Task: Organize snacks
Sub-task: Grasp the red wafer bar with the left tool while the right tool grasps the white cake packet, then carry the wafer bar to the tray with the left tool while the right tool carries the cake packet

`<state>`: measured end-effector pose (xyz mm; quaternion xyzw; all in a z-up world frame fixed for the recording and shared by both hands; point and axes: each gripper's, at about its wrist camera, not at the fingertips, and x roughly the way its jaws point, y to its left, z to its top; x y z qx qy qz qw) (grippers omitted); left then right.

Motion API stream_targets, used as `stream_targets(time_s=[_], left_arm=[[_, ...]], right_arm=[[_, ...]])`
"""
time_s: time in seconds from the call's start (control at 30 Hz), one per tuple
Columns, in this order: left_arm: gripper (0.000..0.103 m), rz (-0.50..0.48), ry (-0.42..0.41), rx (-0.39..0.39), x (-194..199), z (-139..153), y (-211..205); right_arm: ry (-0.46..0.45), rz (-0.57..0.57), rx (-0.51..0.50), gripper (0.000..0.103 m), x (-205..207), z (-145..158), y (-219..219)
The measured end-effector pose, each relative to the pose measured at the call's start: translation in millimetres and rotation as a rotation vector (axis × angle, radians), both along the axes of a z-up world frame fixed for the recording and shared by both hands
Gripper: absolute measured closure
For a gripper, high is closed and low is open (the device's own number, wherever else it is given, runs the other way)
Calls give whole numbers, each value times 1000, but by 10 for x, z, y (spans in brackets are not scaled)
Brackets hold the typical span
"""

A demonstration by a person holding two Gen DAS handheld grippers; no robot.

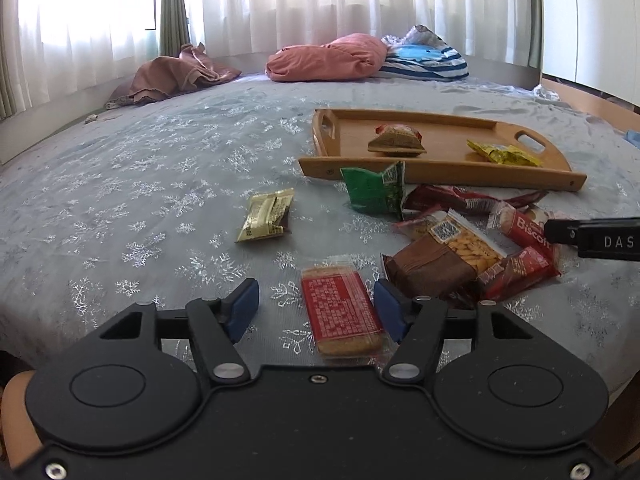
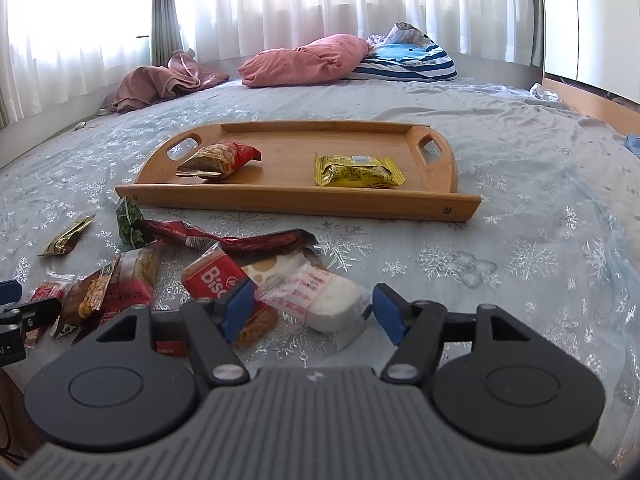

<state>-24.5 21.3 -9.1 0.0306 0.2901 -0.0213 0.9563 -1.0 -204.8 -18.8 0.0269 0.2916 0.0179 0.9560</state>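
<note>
My left gripper (image 1: 316, 312) straddles the red biscuit pack (image 1: 340, 316), jaws apart, gripping nothing; my right gripper (image 2: 314, 312) hangs open over the white snack bar (image 2: 332, 304) (not touching). Next I'd judge: close, lift, carry to the wooden tray (image 2: 280, 196) beyond, on the snowflake bedspread (image 2: 520, 240) by curtains (image 2: 320, 0)

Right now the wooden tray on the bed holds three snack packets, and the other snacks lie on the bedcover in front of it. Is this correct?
Not quite: the wooden tray holds two packets, not three, a red-and-brown packet and a yellow packet, as the right wrist view shows. The other snacks do lie on the bedcover in front of it.
</note>
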Motion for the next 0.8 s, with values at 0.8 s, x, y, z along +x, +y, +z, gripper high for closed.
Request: stream_targets(time_s=[0.8], left_arm=[[71, -15, -13, -69, 84, 248, 57]], right_arm=[[0, -21, 80, 54, -25, 45, -171]])
